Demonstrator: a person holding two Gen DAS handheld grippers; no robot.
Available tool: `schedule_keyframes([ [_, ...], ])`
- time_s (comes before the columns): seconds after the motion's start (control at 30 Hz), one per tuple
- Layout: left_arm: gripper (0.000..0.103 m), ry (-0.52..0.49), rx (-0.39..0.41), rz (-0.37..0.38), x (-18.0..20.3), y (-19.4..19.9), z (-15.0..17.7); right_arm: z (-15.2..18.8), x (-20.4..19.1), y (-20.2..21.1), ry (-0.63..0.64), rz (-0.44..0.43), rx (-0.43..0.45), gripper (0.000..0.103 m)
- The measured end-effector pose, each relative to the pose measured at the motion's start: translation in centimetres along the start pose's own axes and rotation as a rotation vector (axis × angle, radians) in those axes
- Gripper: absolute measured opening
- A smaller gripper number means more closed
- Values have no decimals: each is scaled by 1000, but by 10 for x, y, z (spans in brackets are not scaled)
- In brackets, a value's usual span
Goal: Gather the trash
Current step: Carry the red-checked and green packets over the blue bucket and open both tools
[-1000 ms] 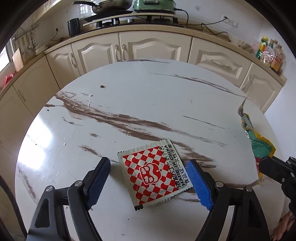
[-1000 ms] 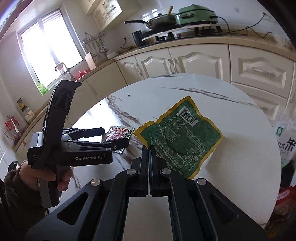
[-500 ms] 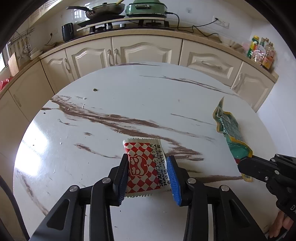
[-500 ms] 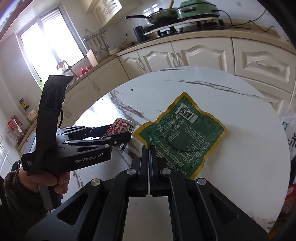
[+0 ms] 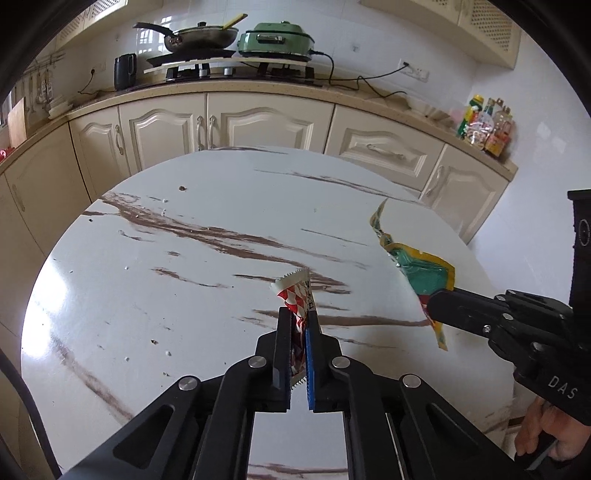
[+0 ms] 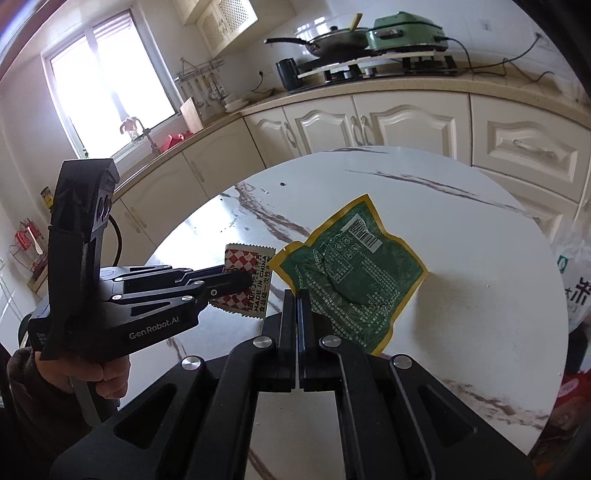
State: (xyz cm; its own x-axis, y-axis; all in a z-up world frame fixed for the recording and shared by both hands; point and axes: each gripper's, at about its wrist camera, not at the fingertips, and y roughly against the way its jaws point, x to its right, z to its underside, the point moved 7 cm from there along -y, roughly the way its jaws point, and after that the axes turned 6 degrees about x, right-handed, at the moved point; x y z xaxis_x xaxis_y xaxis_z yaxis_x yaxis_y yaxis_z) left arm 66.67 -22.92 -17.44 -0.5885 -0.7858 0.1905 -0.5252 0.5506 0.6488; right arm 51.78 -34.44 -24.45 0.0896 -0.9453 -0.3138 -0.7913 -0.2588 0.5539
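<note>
My left gripper (image 5: 298,321) is shut on a red-and-white checkered wrapper (image 5: 297,299) and holds it edge-up above the round marble table (image 5: 184,266). The wrapper also shows in the right wrist view (image 6: 246,280), pinched in the left gripper (image 6: 243,282). My right gripper (image 6: 297,299) is shut on the near edge of a green wrapper with a yellow border (image 6: 351,277) and holds it lifted off the table. In the left wrist view the green wrapper (image 5: 424,273) hangs from the right gripper (image 5: 434,312).
Cream kitchen cabinets (image 5: 221,125) curve behind the table, with a stove, pan (image 5: 199,35) and green cooker (image 5: 275,38) on the counter. Bottles (image 5: 484,125) stand at the counter's right end. A white bag (image 6: 574,280) sits beyond the table's right edge.
My left gripper closed fully on the checkered wrapper and lifted it off the table, turning it edge-up. The right gripper rose with the green wrapper.
</note>
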Motion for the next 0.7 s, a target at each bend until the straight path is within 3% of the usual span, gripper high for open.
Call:
schedule_keyframes([
  [0.3,1,30,56,34,-14,72,17,-15,-48,19,44,-37,24,2],
  [0.7,2,91,165,8,-63,203,56,-24,-156,15,160,-126,28,2],
])
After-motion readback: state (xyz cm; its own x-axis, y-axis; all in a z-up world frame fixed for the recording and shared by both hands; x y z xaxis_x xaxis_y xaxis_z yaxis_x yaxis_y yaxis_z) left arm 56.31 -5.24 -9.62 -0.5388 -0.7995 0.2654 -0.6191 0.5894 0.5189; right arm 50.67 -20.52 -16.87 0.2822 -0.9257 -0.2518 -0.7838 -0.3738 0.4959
